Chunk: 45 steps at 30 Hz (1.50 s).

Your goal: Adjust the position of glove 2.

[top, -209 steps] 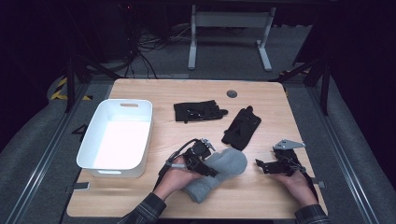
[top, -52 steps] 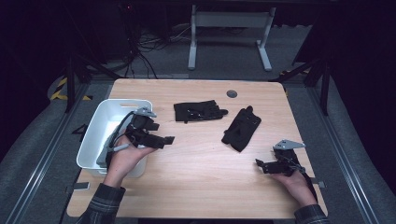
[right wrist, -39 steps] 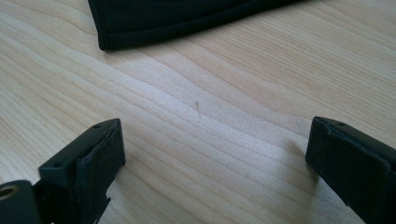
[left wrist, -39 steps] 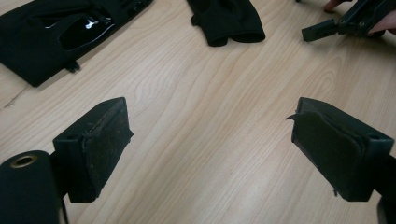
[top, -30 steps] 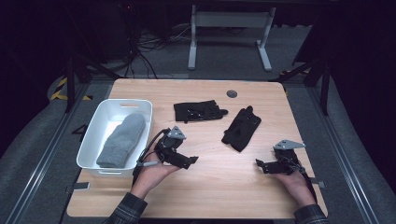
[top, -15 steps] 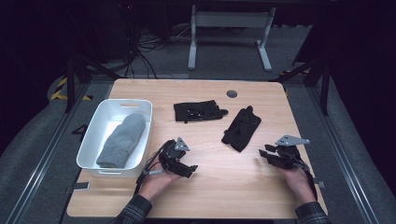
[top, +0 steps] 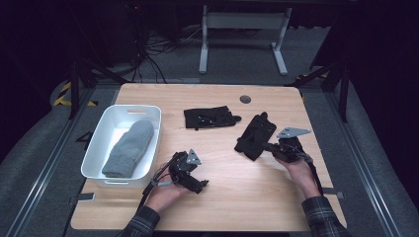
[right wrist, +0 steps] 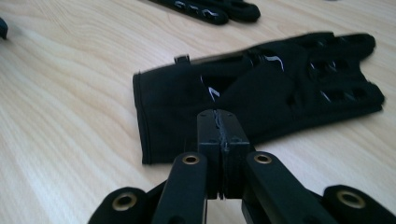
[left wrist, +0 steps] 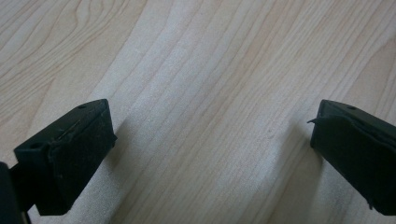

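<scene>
Since the frame half a second back, my right gripper (top: 271,147) has slid from the open wood over to the near black glove (top: 256,136), and its jaws have just been closing. In the right gripper view they are pressed flat together at the glove's (right wrist: 261,93) cuff edge. I cannot tell if any cloth is pinched between them.

My left gripper (top: 195,183) has come down low over the table (top: 217,207), just right of the white bin (top: 106,140). Its jaws have just been opening. In the left gripper view the jaws stand wide apart, with bare wood between them and nothing held.

Using the white bin as my mark: the grey mitten (top: 129,148) lies inside it, long and flat, reaching from the far end toward the near end. The other black glove (top: 210,117) lies on the wood to the right of the bin, level with its far end. The near black glove lies farther right still, well apart from the bin, tilted, with its cuff toward my right hand (top: 299,170).

Between the bin's right wall and the near black glove there is a wide stretch of open wood. There is also bare wood between that glove and the table's right edge, where my right hand rests.
</scene>
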Each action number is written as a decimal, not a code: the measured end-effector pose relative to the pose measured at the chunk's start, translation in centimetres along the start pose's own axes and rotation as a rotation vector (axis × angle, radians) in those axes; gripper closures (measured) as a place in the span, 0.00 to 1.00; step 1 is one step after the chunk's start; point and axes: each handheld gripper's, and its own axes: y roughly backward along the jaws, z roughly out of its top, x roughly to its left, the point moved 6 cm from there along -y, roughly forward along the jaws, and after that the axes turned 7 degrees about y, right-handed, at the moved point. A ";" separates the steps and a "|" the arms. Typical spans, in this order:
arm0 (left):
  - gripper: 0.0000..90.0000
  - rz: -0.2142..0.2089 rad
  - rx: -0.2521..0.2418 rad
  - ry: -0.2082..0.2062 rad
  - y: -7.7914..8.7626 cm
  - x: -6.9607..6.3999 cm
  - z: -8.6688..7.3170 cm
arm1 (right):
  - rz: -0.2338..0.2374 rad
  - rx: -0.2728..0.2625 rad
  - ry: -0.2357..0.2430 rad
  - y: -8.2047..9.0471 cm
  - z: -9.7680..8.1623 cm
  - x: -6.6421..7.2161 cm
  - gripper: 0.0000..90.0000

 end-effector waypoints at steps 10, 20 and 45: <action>0.00 0.008 -0.056 0.013 0.0 -0.1 -0.4 | 0.040 -0.022 -0.011 -3.4 2.7 -0.3 1.00; 0.00 0.020 -0.058 0.031 0.0 -0.3 -0.4 | 0.020 0.040 -0.027 -6.1 2.4 -1.0 1.00; 0.00 0.009 -0.057 0.019 0.0 -0.3 -0.4 | 0.106 0.099 0.010 -1.5 -1.6 1.3 1.00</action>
